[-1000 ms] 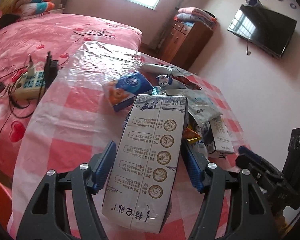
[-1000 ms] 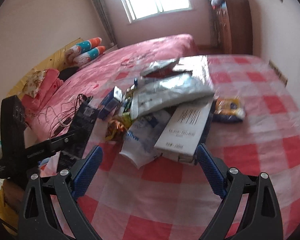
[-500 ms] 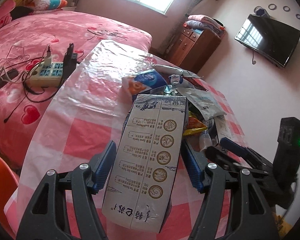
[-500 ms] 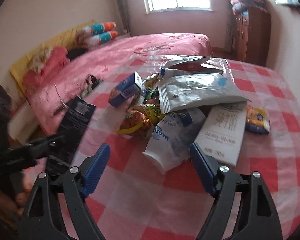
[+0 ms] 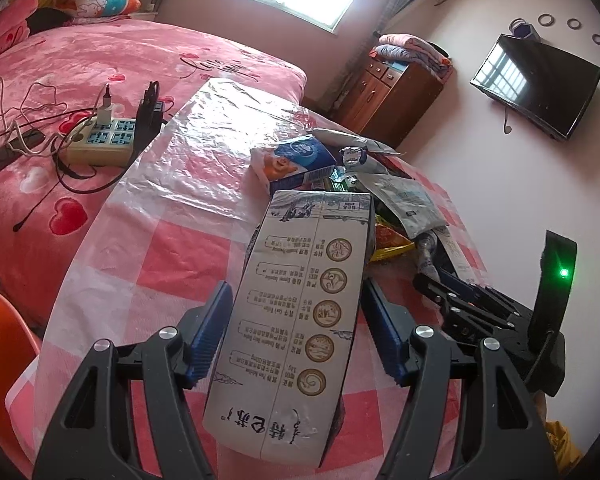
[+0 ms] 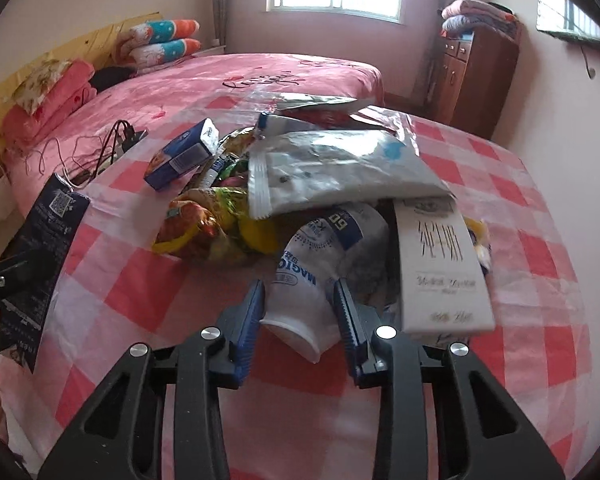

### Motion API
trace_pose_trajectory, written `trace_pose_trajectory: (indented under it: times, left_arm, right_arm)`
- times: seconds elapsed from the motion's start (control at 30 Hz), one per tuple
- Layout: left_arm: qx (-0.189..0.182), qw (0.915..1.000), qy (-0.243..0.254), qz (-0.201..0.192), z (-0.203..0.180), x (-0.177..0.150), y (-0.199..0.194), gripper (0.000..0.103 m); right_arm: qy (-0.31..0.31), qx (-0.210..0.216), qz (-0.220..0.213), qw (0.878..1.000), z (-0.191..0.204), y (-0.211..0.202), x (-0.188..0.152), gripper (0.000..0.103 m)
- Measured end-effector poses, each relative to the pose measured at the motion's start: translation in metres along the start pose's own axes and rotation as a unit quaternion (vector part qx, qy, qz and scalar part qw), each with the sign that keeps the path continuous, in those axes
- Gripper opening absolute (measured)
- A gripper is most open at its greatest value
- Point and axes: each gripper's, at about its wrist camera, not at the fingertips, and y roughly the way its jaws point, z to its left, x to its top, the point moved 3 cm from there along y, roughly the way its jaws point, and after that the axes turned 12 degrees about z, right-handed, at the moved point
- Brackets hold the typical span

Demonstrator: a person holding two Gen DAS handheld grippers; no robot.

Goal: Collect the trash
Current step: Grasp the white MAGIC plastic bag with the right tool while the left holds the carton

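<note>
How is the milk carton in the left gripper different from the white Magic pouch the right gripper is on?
The milk carton is a stiff, flat-sided box with brown round emblems; the white pouch is soft and crumpled with blue lettering. The carton is lifted clear of the pile in the left gripper; the pouch lies on the checked tablecloth at the pile's edge, under a silver packet. Both are pinched between blue pads, the pouch by the right gripper.

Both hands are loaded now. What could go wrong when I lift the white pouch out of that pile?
The right gripper pinches only the near end of the white pouch; its far end lies under the silver bag, which may drag along. The white box leans close beside it and could tip.
</note>
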Motion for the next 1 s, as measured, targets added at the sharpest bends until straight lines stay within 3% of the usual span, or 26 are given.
trace_pose_trajectory:
  times: [0.33, 0.43, 0.47, 0.7, 0.8, 0.87, 1.0]
  left_arm:
    - [-0.008, 0.9998, 0.001, -0.019, -0.001, -0.013, -0.024, 0.067]
    - [-0.008, 0.9996, -0.001, -0.026, 0.002, -0.017, -0.033, 0.067]
    - [-0.008, 0.9996, -0.002, -0.028, 0.002, -0.018, -0.035, 0.067]
    - [-0.002, 0.9994, -0.018, -0.030, 0.018, -0.034, -0.048, 0.067]
    - [0.000, 0.9994, -0.023, -0.026, 0.025, -0.040, -0.049, 0.067]
    - [-0.001, 0.9993, -0.029, -0.025, 0.030, -0.043, -0.049, 0.067]
    - [-0.004, 0.9991, -0.033, -0.026, 0.034, -0.045, -0.049, 0.067]
  right_arm:
    - [0.061, 0.121, -0.005, 0.991, -0.014, -0.043, -0.017, 0.035]
    - [0.063, 0.147, -0.004, 0.987, -0.006, -0.053, -0.019, 0.028]
    - [0.062, 0.152, -0.002, 0.987, -0.003, -0.055, -0.019, 0.023]
    - [0.029, 0.132, 0.029, 0.990, 0.020, -0.044, -0.036, 0.023]
    - [0.022, 0.130, 0.042, 0.990, 0.024, -0.042, -0.046, 0.036]
    - [0.025, 0.146, 0.042, 0.988, 0.025, -0.044, -0.051, 0.066]
    - [0.028, 0.128, 0.029, 0.991, 0.027, -0.045, -0.045, 0.080]
